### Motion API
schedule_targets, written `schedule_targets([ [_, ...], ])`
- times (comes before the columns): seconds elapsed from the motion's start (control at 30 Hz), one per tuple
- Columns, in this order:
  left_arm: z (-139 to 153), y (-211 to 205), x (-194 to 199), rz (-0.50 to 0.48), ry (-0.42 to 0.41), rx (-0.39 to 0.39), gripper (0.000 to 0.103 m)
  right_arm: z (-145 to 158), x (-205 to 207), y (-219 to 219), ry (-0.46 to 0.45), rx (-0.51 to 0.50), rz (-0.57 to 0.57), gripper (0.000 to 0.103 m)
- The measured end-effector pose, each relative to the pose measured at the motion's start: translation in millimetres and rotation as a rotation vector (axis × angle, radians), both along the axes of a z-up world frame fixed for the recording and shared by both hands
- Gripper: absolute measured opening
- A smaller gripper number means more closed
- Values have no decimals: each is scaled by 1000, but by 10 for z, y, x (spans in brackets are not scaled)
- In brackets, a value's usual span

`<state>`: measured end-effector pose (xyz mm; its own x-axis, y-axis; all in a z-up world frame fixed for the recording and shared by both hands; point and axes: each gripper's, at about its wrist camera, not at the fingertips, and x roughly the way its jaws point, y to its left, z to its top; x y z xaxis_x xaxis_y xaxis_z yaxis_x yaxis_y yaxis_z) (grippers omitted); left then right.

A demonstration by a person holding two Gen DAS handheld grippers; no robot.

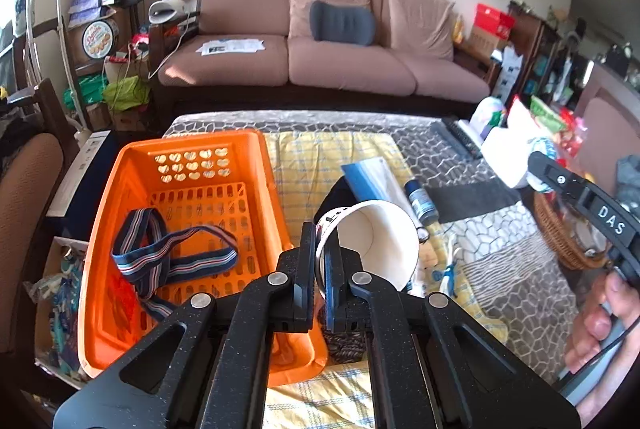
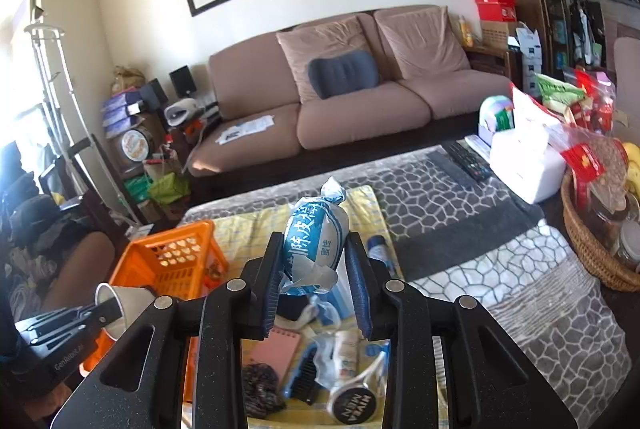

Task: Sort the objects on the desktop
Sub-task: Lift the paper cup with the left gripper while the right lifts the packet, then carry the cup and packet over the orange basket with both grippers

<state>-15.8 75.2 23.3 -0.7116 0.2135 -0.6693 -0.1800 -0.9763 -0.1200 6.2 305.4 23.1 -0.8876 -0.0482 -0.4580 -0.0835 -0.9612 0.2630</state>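
Currently: left claw [image 1: 319,271] clamped thin on the wall of a white paper cup [image 1: 376,241], one pad inside, one outside. Cup held tipped, mouth toward the camera and rightward, long axis running away from the claw, just beside the orange basket [image 1: 120,213]; probably staged for dropping in. Striped elastic band [image 1: 172,257] already inside the basket. Right claw [image 2: 314,273] closed partway on a blue-and-white wrapped packet [image 2: 316,237], lifted clear of the tabletop [image 2: 520,289]. Packet long axis upright, leaning away, twisted end on top. Below: pink notepad [image 2: 280,349], blue brush [image 2: 304,373], Nivea tin [image 2: 352,405], unsorted.
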Motion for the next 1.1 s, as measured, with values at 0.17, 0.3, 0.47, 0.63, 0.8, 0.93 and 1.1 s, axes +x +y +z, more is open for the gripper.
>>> schedule_targets([
  [0.17,88,-177,91,31,66,26,3,74,8,-185,26,-15,25,30],
  [0.3,144,-347,121,39,89,53,3,112,-25,-290,26,-21,19,30],
  [0.47,212,-596,119,86,111,97,3,167,-43,-408,32,-62,33,30],
  [0.63,229,-872,105,173,111,126,3,179,-83,-592,26,-76,55,30],
  [0.8,177,-1167,92,248,83,160,3,123,-157,-732,-4,-90,62,30],
  [0.93,174,-1364,107,281,79,176,3,72,-218,-837,-25,-92,75,30],
  [1.1,171,-1540,145,300,87,175,3,52,-242,-986,-33,-91,99,30],
])
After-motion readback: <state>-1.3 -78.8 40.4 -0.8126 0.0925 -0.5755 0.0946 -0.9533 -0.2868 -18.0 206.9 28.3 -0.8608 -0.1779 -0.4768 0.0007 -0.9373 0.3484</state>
